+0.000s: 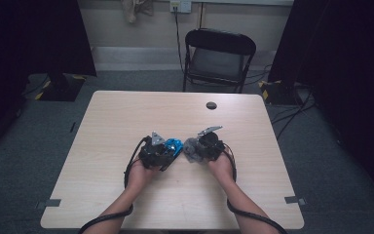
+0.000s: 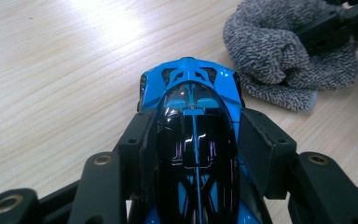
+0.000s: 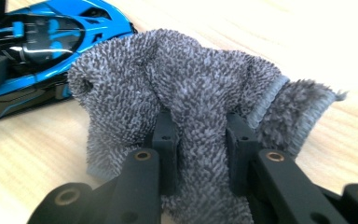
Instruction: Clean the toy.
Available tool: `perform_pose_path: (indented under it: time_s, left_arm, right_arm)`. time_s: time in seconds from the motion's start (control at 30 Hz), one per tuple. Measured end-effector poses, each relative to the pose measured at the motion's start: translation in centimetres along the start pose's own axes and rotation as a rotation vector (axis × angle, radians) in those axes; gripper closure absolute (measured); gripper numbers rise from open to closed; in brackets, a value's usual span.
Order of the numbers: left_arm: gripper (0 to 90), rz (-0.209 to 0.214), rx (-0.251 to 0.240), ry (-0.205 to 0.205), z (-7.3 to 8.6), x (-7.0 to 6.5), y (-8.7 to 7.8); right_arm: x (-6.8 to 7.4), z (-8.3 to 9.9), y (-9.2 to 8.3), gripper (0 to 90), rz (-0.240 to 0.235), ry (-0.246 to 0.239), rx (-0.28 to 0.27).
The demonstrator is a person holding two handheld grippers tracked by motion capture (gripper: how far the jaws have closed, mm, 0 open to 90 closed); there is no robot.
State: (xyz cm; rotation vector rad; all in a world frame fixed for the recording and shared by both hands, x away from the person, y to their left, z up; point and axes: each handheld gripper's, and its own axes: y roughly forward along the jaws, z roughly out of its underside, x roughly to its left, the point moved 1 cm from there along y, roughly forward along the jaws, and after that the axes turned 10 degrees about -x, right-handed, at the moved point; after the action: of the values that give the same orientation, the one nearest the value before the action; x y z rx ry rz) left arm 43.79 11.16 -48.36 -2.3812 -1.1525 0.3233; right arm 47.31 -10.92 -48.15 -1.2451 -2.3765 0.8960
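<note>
- Your left gripper [image 2: 193, 140] has its jaws clamped on the flanks of the blue toy car [image 2: 193, 121], one pad on each side of the black canopy; your right gripper [image 3: 198, 140] has its jaws pinched tight on a fold of the grey cloth [image 3: 186, 88].
- In the high view the car [image 1: 172, 146] sits a little left of the table's [image 1: 126, 112] centre, and the cloth [image 1: 191, 148] lies just beside it at the car's 3 o'clock. I cannot tell whether the two touch.
- The car looks like a hard, glossy shell, so I judge it light and stiff but slippery. Keep your hold low on the broad side panels, not on the curved canopy, where the pads could slide off.
- Thin parts near the nose at 12 o'clock in the left gripper view look likely to snap, so press gently there.
- The cloth is soft, limp terry with a stitched hem at 3 o'clock in the right gripper view. It should bunch and drape, so a thick fold gives you a padded face for wiping.
- The car is bright blue with a black cockpit and black vents; the cloth is speckled grey, loopy and crumpled.
</note>
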Motion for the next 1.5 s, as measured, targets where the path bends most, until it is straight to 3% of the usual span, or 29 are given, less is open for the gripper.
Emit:
perform_pose_path:
  time_s: [0.17, 0.47, 0.67, 1.5]
  left_arm:
    - [47.9, 0.000, -0.004, -0.006, 0.0, -0.1, 0.0]
    - [47.9, -0.003, 0.001, -0.001, 0.0, -0.1, 0.0]
    - [47.9, -0.004, -0.002, -0.004, 0.0, -0.1, 0.0]
    - [47.9, -0.008, 0.001, -0.002, -0.1, -0.1, 0.1]
  right_arm:
    - [0.0, -0.1, 0.4, 70.9, 0.006, 0.012, 0.006]
    - [0.4, -0.4, 0.7, 71.0, 0.020, -0.009, 0.022]
    - [0.9, -0.4, 0.7, 71.0, 0.002, -0.029, 0.023]
    - [1.8, 0.0, 0.3, 71.0, -0.040, -0.030, 0.013]
